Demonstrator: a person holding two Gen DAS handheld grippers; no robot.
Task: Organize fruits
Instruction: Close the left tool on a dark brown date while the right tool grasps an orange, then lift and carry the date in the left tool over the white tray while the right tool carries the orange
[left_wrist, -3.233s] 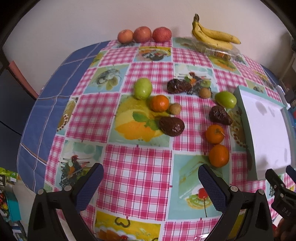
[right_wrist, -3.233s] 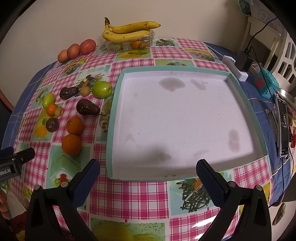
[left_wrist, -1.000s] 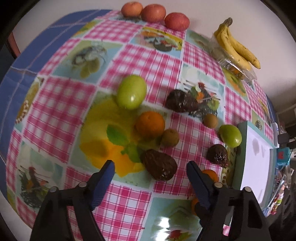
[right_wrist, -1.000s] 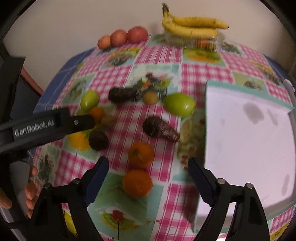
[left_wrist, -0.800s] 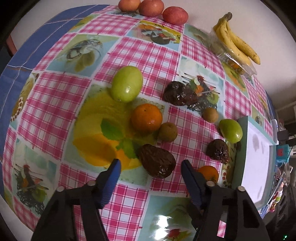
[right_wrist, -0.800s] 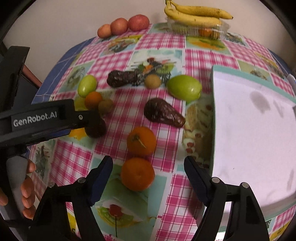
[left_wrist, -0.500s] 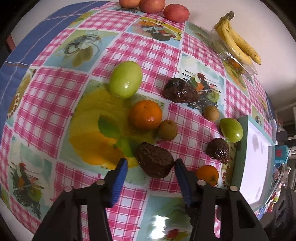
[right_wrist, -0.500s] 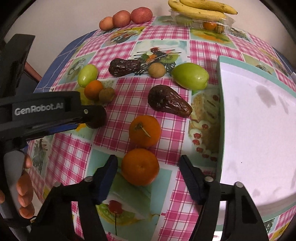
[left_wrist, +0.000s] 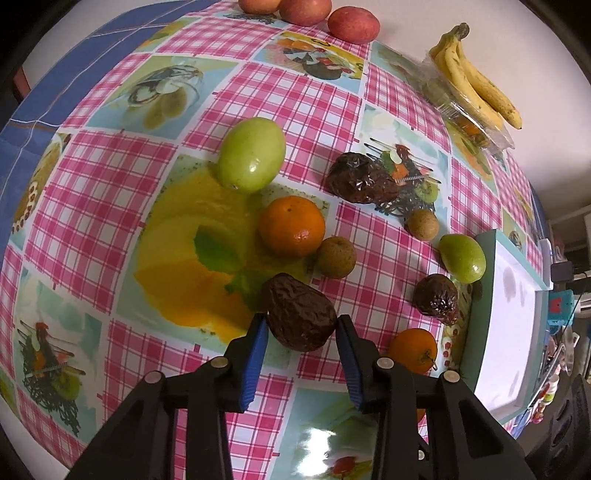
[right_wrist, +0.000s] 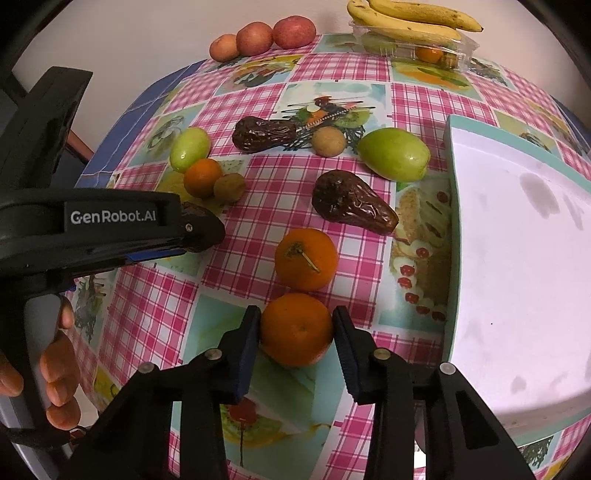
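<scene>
Over on the left side of the checked tablecloth (left_wrist: 110, 192), the left gripper (left_wrist: 300, 325) has its jaws just closing in, and the wrinkled dark brown fruit (left_wrist: 300, 318) sits right between the blue pads, both pads pressed against its sides while it rests on the cloth. Just beyond it, a small brown round fruit (left_wrist: 336, 257) touches an orange (left_wrist: 291, 226), and a green fruit (left_wrist: 251, 155) sits a little further up on the yellow print. Further back lies another dark wrinkled fruit (left_wrist: 362, 179), with a second small brown one (left_wrist: 423, 223) beside it. From the right wrist view, a person's hand (right_wrist: 55, 373) is wrapped on the left tool's handle at the left edge. Moving along to the middle, the right gripper (right_wrist: 297, 332) has also just been narrowing, and its pads now clamp a tangerine (right_wrist: 296, 329) from both sides, the fruit on the cloth. Touching it just behind is a stemmed orange (right_wrist: 306, 258), then a long dark fruit (right_wrist: 352, 206) and a big green fruit (right_wrist: 393, 153) near the tray. On the right, the white tray (right_wrist: 452, 229) with its teal rim lies flat, nothing inside it. At the far edge, three reddish fruits (right_wrist: 262, 37) line the wall and bananas (right_wrist: 410, 20) rest on a clear plastic box (right_wrist: 456, 53).
</scene>
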